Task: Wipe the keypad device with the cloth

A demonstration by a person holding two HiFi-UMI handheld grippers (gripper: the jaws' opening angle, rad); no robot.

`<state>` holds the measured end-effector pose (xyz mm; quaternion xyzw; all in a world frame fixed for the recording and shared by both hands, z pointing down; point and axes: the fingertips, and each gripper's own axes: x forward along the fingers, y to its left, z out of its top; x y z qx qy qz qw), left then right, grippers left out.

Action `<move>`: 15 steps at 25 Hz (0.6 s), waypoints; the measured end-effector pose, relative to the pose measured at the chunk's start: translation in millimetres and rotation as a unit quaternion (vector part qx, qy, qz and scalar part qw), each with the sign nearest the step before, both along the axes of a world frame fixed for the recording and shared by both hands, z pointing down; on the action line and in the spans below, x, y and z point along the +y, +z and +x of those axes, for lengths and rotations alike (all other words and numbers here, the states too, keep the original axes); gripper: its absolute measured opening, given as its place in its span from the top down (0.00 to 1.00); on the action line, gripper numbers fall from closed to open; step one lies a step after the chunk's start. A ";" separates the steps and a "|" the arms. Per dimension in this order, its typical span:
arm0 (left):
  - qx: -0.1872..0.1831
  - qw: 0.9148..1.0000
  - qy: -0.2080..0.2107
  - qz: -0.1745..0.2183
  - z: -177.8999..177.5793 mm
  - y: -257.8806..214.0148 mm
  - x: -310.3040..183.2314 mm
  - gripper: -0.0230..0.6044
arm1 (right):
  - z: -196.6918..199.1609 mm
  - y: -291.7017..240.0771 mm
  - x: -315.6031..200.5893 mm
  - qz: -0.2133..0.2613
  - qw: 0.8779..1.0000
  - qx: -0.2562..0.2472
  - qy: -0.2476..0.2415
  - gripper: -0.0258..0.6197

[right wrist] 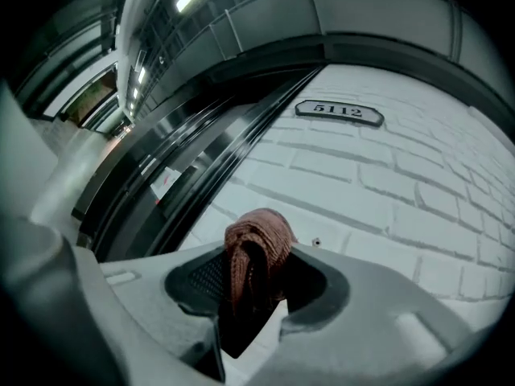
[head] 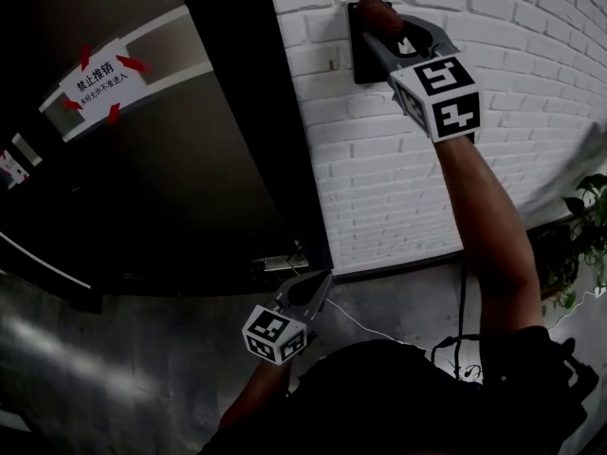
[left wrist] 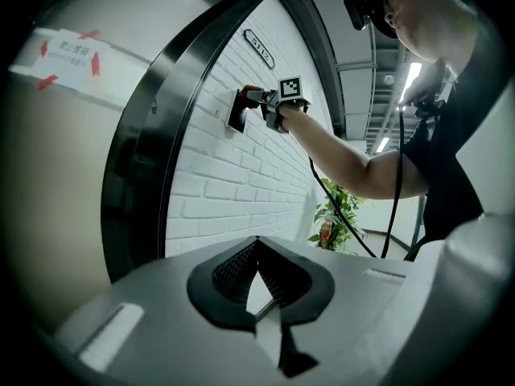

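Observation:
A black keypad device (head: 363, 55) hangs on the white brick wall (head: 398, 178). My right gripper (head: 381, 19) is raised to the device's upper part and is shut on a reddish-brown cloth (head: 374, 8), which is pressed against it. In the right gripper view the cloth (right wrist: 257, 248) bulges out between the jaws and the device is hidden. The left gripper view shows the keypad device (left wrist: 236, 112) from below, with the right gripper (left wrist: 256, 97) on it. My left gripper (head: 319, 288) hangs low by the door frame, shut with nothing in it (left wrist: 257, 273).
A dark door (head: 161, 178) with a taped white notice (head: 100, 81) stands left of the wall. A number plate (right wrist: 338, 112) sits higher on the bricks. A green plant (head: 580, 245) and a black cable (head: 464, 301) are at the lower right.

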<state>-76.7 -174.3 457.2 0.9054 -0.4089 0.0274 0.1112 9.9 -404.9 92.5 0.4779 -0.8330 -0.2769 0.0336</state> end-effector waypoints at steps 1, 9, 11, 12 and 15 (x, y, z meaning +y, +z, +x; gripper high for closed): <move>0.000 1.000 -0.002 0.000 -1.0 0.1 -0.1 0.94 | -2.6 -4.0 -2.1 0.003 1.000 0.001 0.001 0.73; -0.001 1.000 -0.006 0.000 -2.7 1.1 -2.7 0.94 | -10.6 -14.8 -11.2 0.024 1.000 0.005 0.013 0.73; -0.001 1.000 -0.005 -0.002 -2.8 1.1 -3.9 0.94 | -9.4 -13.7 -11.9 0.024 1.000 0.001 0.012 0.73; -0.001 1.000 -0.005 -0.002 -2.5 1.0 -4.7 0.94 | -8.5 -13.0 -12.0 0.023 1.000 -0.002 0.012 0.73; 0.000 1.000 -0.003 -0.002 -0.6 0.8 -6.9 0.94 | -6.8 -10.0 -12.5 0.020 1.000 -0.009 0.008 0.73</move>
